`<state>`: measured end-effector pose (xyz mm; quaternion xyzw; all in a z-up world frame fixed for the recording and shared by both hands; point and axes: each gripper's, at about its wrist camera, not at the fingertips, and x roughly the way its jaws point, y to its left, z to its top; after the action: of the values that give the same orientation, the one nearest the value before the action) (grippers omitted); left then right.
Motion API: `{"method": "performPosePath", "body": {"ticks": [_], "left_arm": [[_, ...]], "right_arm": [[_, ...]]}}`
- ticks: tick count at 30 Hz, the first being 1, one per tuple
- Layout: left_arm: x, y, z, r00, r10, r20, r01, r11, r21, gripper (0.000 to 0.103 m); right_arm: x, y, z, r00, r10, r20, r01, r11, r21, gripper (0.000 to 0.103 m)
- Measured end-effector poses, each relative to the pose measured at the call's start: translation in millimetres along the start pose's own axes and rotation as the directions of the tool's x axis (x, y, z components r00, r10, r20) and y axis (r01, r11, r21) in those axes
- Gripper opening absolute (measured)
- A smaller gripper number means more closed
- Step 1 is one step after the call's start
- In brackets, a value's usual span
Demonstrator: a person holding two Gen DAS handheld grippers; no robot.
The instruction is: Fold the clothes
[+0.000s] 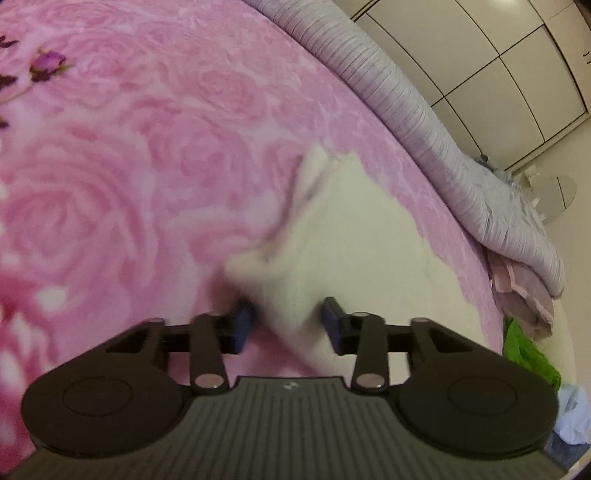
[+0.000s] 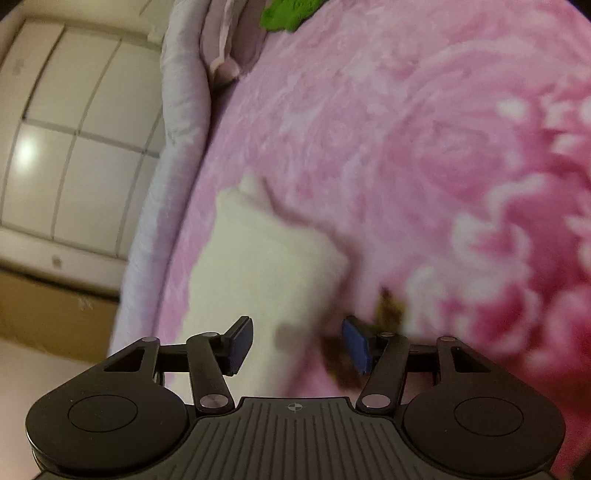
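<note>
1. Looking along the left gripper (image 1: 290, 321) in the left wrist view: jaws standing wide apart, blue pads (image 1: 242, 326) on either side of a corner of the cream garment (image 1: 343, 236), not closed on it.
2. Lying spread over the pink rose-print blanket (image 1: 129, 166): that cream garment, running from between the pads up and to the right, its upper edge ending in a small raised point.
3. Blurring at the garment's left edge, so possibly a fold there; hard telling.
4. Bordering the blanket on the right: a ribbed lilac quilt (image 1: 424, 122), rolled along the bed's edge, with a pale pink cloth (image 1: 521, 295) bunched below its end.
5. Showing further down the right margin: a green cloth (image 1: 528, 354) and a light blue cloth (image 1: 572, 417), both well apart from the gripper.
6. Standing behind the bed: pale wardrobe doors (image 1: 498, 85).
7. Looking along the right gripper (image 2: 297, 341) in the right wrist view: jaws likewise wide apart, holding nothing, the cream garment (image 2: 258, 266) reaching down between them.
8. Lying near the right pad (image 2: 356, 341): a dark brownish patch (image 2: 388, 306), too smeared for naming.
9. Running up the left side: the lilac quilt (image 2: 184, 110), with the green cloth (image 2: 288, 14) at the top edge and the wardrobe doors (image 2: 74, 129) beyond.
</note>
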<state>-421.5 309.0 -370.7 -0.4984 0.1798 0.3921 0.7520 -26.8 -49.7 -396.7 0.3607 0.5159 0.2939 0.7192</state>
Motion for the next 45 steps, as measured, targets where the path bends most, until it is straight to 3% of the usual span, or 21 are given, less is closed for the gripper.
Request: {"method": "performPosePath", "body": {"ticks": [2,3,8,11,16,19,22,24,26,29,33,37,41,45], "left_arm": [[1,1,1,1.000,-0.018,0.001,0.018,1.000,-0.007,0.011],[-3,1,0,1.000,-0.019,0.011,0.019,1.000,0.008,0.009],[-30,-9,-7,0.998,-0.021,0.061,0.015,0.995,0.103,0.006],[-57,-6,-16,0.998,-0.041,0.049,0.035,0.992,0.120,0.006],[-100,10,-49,0.998,-0.050,-0.043,0.056,0.989,0.139,0.006],[-109,16,-65,0.992,0.016,-0.126,0.011,0.979,0.206,0.005],[-120,6,-70,0.987,0.070,-0.144,-0.015,0.936,0.353,0.003],[-128,-7,-69,0.990,0.057,-0.132,0.006,0.903,0.430,0.003],[-134,-23,-69,0.994,0.033,-0.108,0.025,0.869,0.494,0.005],[-124,-47,-74,0.996,-0.003,-0.094,0.053,0.842,0.537,0.005],[-85,-82,-88,0.980,-0.074,-0.185,0.167,0.815,0.555,0.005],[-55,-115,-108,0.963,-0.102,-0.251,0.243,0.735,0.633,0.005],[-40,-132,-122,0.956,-0.099,-0.277,0.272,0.655,0.705,0.005],[-20,-136,-124,0.956,-0.081,-0.283,0.268,0.641,0.719,0.005]], "right_arm": [[8,-1,6,1.000,-0.016,-0.004,0.016,1.000,0.000,0.011],[11,-5,8,1.000,-0.013,-0.013,0.013,1.000,0.018,0.008],[-14,-3,10,1.000,0.023,0.004,-0.023,0.999,-0.023,0.005],[-37,-4,10,1.000,0.022,-0.013,-0.022,1.000,-0.021,0.005],[-80,-20,8,0.999,-0.012,-0.046,0.009,0.999,-0.051,0.006],[-97,-31,6,0.997,-0.047,-0.061,0.041,0.995,-0.094,0.007],[-104,-39,1,0.995,-0.074,-0.060,0.066,0.991,-0.118,0.015],[-106,-40,-1,0.996,-0.063,-0.057,0.057,0.992,-0.110,0.027],[-102,-38,-3,0.997,-0.059,-0.052,0.053,0.992,-0.111,0.032],[-96,-35,-6,0.998,-0.052,-0.046,0.047,0.993,-0.112,0.045],[-87,-31,-10,0.998,-0.043,-0.038,0.038,0.993,-0.113,0.045],[-84,-30,-6,0.999,-0.043,-0.032,0.039,0.992,-0.122,0.045],[-83,-31,2,0.998,-0.048,-0.027,0.043,0.990,-0.135,0.045],[-79,-32,4,0.999,-0.028,-0.039,0.022,0.991,-0.134,0.045]]}}
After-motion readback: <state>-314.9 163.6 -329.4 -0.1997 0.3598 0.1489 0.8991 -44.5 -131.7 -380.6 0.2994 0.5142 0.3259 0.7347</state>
